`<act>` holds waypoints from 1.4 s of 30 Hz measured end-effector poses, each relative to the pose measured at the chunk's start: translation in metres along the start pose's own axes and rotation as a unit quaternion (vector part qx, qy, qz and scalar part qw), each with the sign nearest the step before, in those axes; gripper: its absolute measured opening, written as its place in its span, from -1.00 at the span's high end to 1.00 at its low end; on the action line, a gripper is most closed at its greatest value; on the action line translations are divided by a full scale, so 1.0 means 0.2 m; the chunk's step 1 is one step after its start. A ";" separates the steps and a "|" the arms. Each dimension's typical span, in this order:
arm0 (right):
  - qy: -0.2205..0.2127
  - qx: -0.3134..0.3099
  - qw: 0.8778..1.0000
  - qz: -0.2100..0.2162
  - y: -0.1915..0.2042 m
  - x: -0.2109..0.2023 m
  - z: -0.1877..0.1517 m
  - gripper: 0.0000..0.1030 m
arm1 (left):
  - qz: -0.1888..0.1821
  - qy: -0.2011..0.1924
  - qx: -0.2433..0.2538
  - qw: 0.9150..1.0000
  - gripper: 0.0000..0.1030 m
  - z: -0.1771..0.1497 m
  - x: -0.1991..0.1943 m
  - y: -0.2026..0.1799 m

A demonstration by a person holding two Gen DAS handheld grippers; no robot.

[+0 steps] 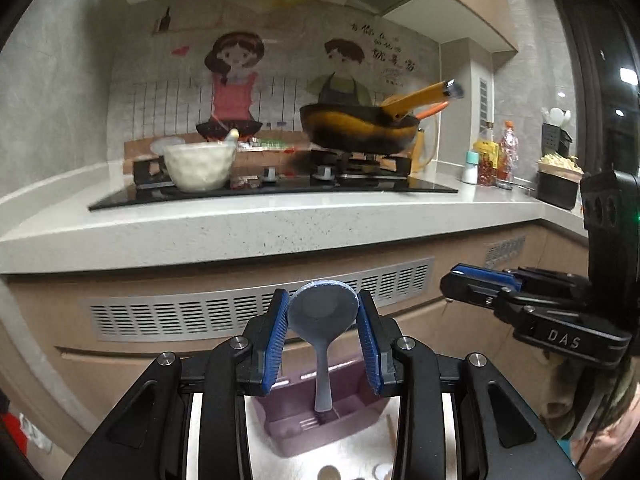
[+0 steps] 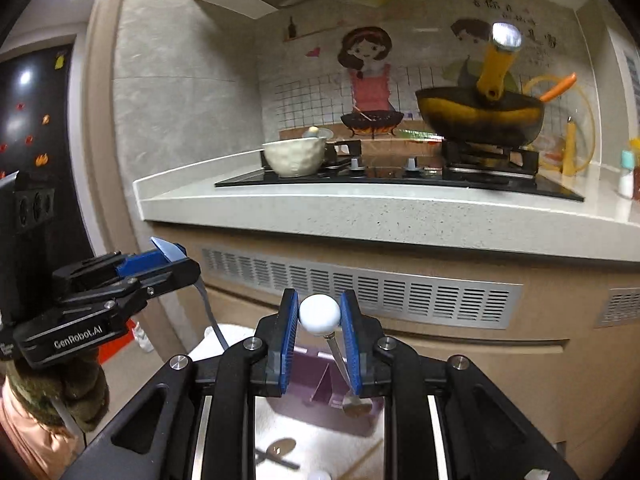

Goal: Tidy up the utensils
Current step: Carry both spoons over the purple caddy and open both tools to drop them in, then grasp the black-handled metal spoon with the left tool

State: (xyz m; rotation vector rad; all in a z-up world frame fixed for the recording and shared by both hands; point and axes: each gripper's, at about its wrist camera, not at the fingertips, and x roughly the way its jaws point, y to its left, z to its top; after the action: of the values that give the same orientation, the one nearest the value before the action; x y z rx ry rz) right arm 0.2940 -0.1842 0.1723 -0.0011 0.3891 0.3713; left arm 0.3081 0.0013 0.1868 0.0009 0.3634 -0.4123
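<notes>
Left wrist view: both grippers carry a utensil upright over the purple holder, handle or bowl end down.

Left gripper [image 1: 323, 312] pinches the blue-grey rice paddle [image 1: 322, 312] by its head, pads on either edge; handle hangs straight down, tip inside a compartment of the purple holder [image 1: 344, 412] at lower centre. Right gripper [image 2: 319, 316] clamps the white ball end of a metal spoon [image 2: 340, 364]; shaft runs down and slightly right, bowl at the holder's near rim, in or out I cannot tell. Holder sits on a pale, bright surface [image 2: 316, 452] with a ladle [image 2: 276, 452] lying flat. Beyond: cabinet vent, stone counter [image 1: 280, 224], stove with white bowl [image 1: 198, 168] and yellow-handled wok [image 1: 360, 128].
</notes>
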 end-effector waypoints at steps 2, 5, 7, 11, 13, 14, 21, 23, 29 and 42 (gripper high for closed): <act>0.007 0.007 1.000 -0.005 -0.05 0.11 0.00 0.59 | 0.000 0.012 -0.006 1.000 0.32 -0.01 0.11 0.03; 0.023 0.020 1.000 -0.007 -0.11 0.26 -0.03 0.59 | 0.005 0.034 -0.009 0.999 0.32 -0.09 0.28 0.06; 0.044 0.031 0.999 -0.002 -0.14 0.38 -0.09 0.59 | 0.005 0.053 -0.015 0.998 0.32 -0.15 0.38 0.08; 0.088 0.047 0.995 -0.002 -0.17 0.57 -0.24 0.59 | 0.006 0.105 -0.040 0.994 0.32 -0.32 0.58 0.12; 0.116 0.049 0.992 -0.006 -0.18 0.68 -0.34 0.59 | 0.007 0.129 -0.049 0.990 0.30 -0.39 0.66 0.14; 0.126 0.048 0.991 -0.007 -0.17 0.71 -0.38 0.59 | 0.009 0.138 -0.052 0.989 0.30 -0.43 0.69 0.15; 0.167 0.036 0.985 -0.021 -0.16 0.81 -0.53 0.46 | 0.024 0.151 -0.061 0.986 -0.11 -0.54 0.73 0.16; 0.157 0.027 0.987 -0.034 -0.14 0.77 -0.54 0.17 | 0.023 0.149 -0.065 0.986 -0.12 -0.54 0.70 0.15; 0.117 0.002 0.991 -0.067 -0.10 0.59 -0.51 -0.32 | 0.024 0.133 -0.067 0.989 -0.17 -0.51 0.56 0.12; 0.140 -0.034 0.985 -0.098 -0.03 0.33 -0.73 -0.74 | 0.023 0.123 -0.060 0.990 -0.48 -0.67 0.24 0.08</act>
State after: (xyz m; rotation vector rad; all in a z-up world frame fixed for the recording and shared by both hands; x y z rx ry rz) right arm 0.2996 -0.1770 0.0120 -0.1582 0.6489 0.1879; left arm 0.3091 0.0072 0.0428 -0.0577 0.6298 -0.3452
